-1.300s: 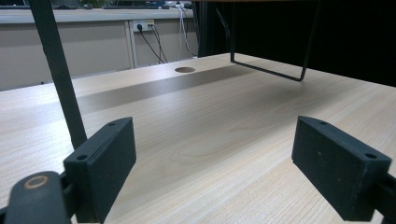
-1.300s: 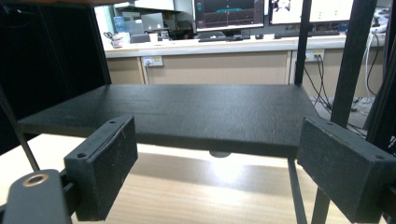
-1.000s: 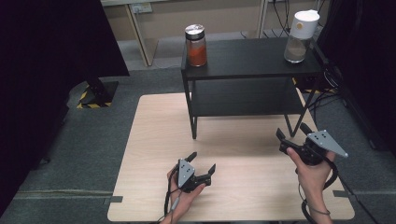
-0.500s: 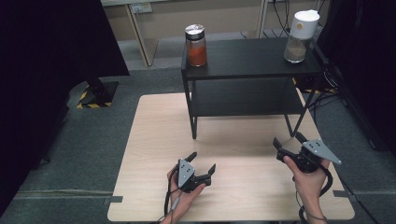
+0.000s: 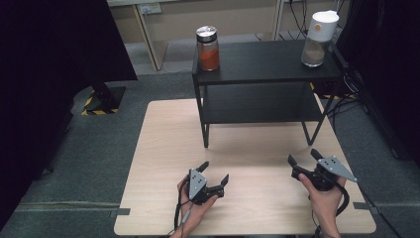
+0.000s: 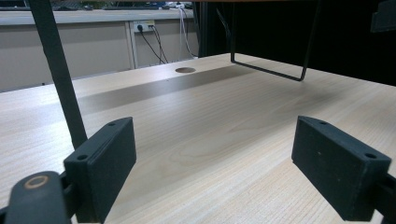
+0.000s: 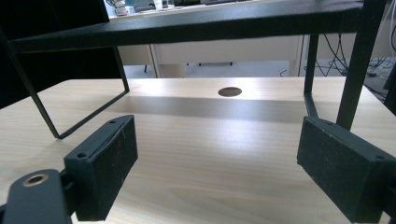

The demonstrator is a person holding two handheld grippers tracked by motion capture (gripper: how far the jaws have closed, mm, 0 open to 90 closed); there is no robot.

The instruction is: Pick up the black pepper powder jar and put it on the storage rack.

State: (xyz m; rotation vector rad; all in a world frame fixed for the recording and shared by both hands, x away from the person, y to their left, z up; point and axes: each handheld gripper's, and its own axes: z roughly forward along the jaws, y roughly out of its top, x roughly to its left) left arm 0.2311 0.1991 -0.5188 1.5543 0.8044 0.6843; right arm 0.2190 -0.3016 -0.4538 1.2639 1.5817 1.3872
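1. Both idle, pre-reach: left hand-held gripper (image 5: 214,174) and right hand-held gripper (image 5: 303,157) spread, empty, low over bench (image 5: 163,148), in front of black shelf (image 5: 262,62).
2. Orange-filled jar (image 5: 208,48) on shelf top, left end; white-lidded jar (image 5: 318,39) at right end.
3. Next, likely: lift toward shelf top, straddle a jar, pinch.

Overall light: even, moderate indoor light from above in the high view; the pale wooden tabletop (image 5: 247,144) reads brightest.
Dark zones: the black curtain (image 5: 54,54) at left and the right edge fall to near black without detail.
Shadows: the black two-tier metal shelf (image 5: 262,62) casts a soft band across the wood (image 6: 154,88), seen also in the right gripper view (image 7: 219,109).
Glare: mild sheen on the wood in that view.
Focus: near black jaw pads slightly soft; the background is softer still.
Sharpness: the high view is coarse.
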